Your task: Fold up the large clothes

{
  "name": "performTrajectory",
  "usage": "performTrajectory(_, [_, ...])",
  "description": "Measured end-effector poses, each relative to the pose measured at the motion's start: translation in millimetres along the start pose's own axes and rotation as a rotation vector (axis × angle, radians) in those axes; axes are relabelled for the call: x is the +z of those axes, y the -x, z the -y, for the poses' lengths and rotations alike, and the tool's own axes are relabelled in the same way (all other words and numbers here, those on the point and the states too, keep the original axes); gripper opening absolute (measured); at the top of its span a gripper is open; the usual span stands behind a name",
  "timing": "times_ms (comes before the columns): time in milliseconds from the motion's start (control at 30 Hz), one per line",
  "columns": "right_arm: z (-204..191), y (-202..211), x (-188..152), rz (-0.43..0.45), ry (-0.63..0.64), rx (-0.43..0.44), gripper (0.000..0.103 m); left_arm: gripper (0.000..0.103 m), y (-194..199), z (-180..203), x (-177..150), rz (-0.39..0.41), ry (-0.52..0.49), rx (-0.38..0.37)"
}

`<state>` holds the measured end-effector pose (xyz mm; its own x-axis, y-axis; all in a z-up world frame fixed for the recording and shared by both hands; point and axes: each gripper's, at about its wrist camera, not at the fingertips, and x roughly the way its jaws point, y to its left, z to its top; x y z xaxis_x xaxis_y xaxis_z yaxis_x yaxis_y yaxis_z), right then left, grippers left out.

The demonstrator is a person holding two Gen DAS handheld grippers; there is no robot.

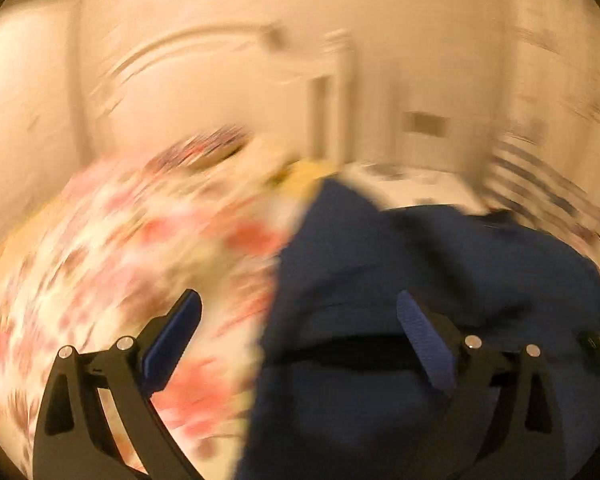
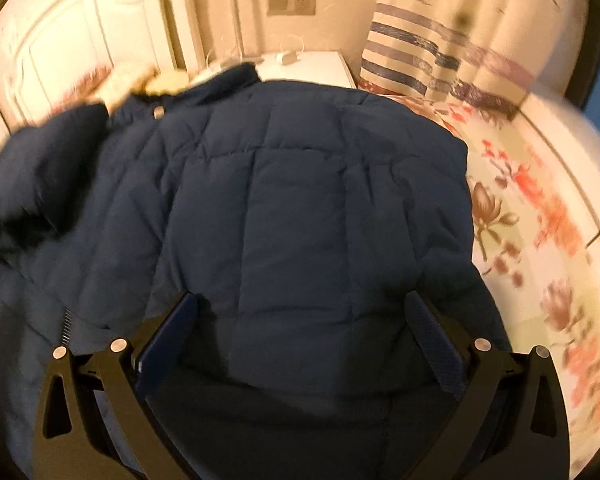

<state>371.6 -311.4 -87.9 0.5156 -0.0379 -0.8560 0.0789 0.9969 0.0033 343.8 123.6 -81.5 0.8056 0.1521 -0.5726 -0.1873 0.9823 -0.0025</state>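
Claws (image 1: 299, 320) (image 2: 300, 322) gape wide (both empty) over navy jacket (image 2: 300, 184).

The jacket (image 2: 300, 200) lies spread on the bed (image 2: 540, 220). Its hood (image 2: 228, 80) is at the far end, near the small table (image 2: 312, 66). A sleeve (image 2: 32, 176) lies on the left side. The curtain (image 2: 440, 40) hangs behind the bed, right of the table. The door (image 2: 60, 48) stands far left.
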Motion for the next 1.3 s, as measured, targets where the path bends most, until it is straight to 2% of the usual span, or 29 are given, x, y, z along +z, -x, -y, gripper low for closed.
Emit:
performTrajectory(67, [4,-2,1,-0.010,0.000,0.021,0.099,0.097,-13,-32,-6,-0.069,0.108,-0.028])
performTrajectory(100, [9,-3,1,-0.011,-0.009,0.052,0.099,0.097,-18,-36,-8,-0.085,0.129,-0.036])
performTrajectory(200, [18,1,3,0.020,-0.048,0.096,0.099,0.098,-29,-37,-22,-0.112,0.110,-0.012])
performTrajectory(267, [10,13,3,0.065,-0.033,0.054,0.099,0.098,-30,-33,-28,-0.112,0.099,-0.008])
performTrajectory(333, [-17,35,2,0.161,0.066,0.051,0.099,0.097,-20,-35,-28,-0.049,0.125,0.006])
performTrajectory(467, [-84,49,10,0.219,0.261,0.060,0.099,0.099,20,-44,-25,0.162,0.210,0.065])
performTrajectory(500, [-106,46,13,0.211,0.324,0.068,0.099,0.101,23,-47,-25,0.178,0.223,0.083])
performTrajectory(567, [-137,35,18,0.199,0.402,0.062,0.097,0.101,17,-53,-23,0.148,0.244,0.096])
performTrajectory(600, [-152,28,19,0.201,0.441,0.057,0.095,0.101,8,-56,-23,0.107,0.251,0.111])
performTrajectory(667, [-176,16,23,0.186,0.503,0.057,0.083,0.101,-4,-60,-24,0.057,0.259,0.143])
performTrajectory(700, [-187,11,25,0.184,0.525,0.058,0.082,0.101,-7,-60,-24,0.043,0.262,0.152])
performTrajectory(900, [-227,7,41,0.224,0.581,0.058,0.082,0.101,-10,-53,-25,0.048,0.209,0.196])
performTrajectory(933, [-231,7,42,0.234,0.597,0.056,0.077,0.101,-11,-51,-25,0.046,0.197,0.198])
performTrajectory(967, [-233,5,41,0.236,0.611,0.069,0.067,0.101,-12,-50,-26,0.045,0.191,0.201])
performTrajectory(1000, [-232,5,40,0.236,0.609,0.095,0.064,0.101,-12,-49,-26,0.046,0.187,0.202])
performTrajectory(1067, [-218,18,38,0.281,0.544,0.162,0.047,0.101,-11,-50,-26,0.047,0.191,0.200])
performTrajectory(1133, [-185,37,43,0.320,0.401,0.257,0.041,0.101,-11,-52,-25,0.049,0.198,0.200])
performTrajectory(1200, [-142,56,47,0.354,0.224,0.343,0.039,0.101,-9,-53,-25,0.054,0.212,0.200])
performTrajectory(1300, [-45,70,42,0.374,-0.152,0.513,0.039,0.101,-5,-53,-25,0.068,0.217,0.197])
